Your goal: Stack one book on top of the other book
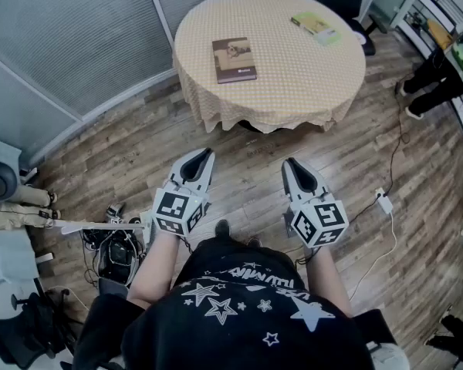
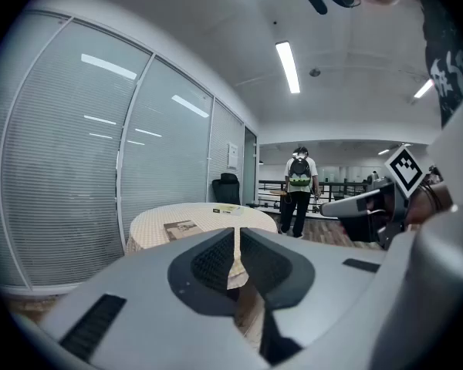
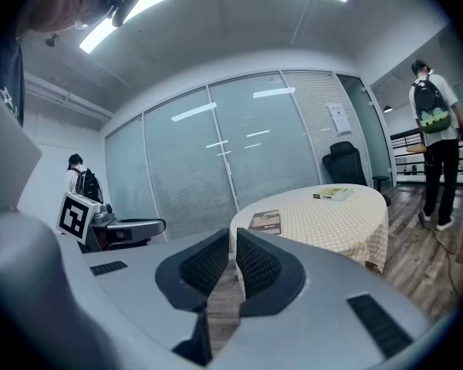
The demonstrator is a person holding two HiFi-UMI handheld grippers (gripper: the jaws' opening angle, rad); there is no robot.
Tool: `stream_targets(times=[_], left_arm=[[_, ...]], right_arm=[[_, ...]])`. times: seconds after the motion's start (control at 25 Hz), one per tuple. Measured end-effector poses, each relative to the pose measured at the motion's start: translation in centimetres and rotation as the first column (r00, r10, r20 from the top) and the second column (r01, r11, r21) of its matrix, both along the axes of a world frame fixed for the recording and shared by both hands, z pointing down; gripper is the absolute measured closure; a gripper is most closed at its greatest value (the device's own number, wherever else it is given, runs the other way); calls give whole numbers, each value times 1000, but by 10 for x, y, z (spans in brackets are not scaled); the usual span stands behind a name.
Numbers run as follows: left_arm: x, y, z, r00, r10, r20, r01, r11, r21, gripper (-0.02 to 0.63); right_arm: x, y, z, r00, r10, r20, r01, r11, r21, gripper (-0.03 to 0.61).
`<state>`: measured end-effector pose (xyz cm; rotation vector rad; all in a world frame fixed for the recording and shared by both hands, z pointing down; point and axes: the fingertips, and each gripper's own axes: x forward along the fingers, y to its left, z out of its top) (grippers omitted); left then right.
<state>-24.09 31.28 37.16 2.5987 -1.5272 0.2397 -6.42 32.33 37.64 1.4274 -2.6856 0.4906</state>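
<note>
Jaws pressed together on nothing, our left gripper [image 1: 207, 156] and right gripper [image 1: 290, 163] hang side by side over the wood-plank floor [image 1: 139, 153], well short of the table. Each is a smooth grey wedge with textured black pads [image 2: 214, 262] and carries a cube of square black-and-white markers. Ahead we see one round table [image 1: 293, 91], draped in a pale, finely checked cloth that falls in soft folds at its edge. Two books lie flat on it, well apart: a brown-covered book [image 1: 234, 60] toward the left side and a thinner green-and-yellow book [image 1: 316, 26] near the far right rim. Neither rests on the other. Beyond, slatted glass wall panels [image 1: 77, 45] curve round the room, and a person [image 2: 299, 191] wearing a backpack stands past the table
</note>
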Motion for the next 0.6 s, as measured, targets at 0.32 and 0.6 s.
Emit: stream_targets(times=[0.32,0.6], left_arm=[[6,3,-5,999,37,40,-37,999,5,586],[2,5,-2,997,58,49,-59,998,6,586]], right_arm=[[-19,0,-6,1000,-23,0,23,1000,4,531],[-28,4,-6,1000,-6,-16,6,1000,6,531]])
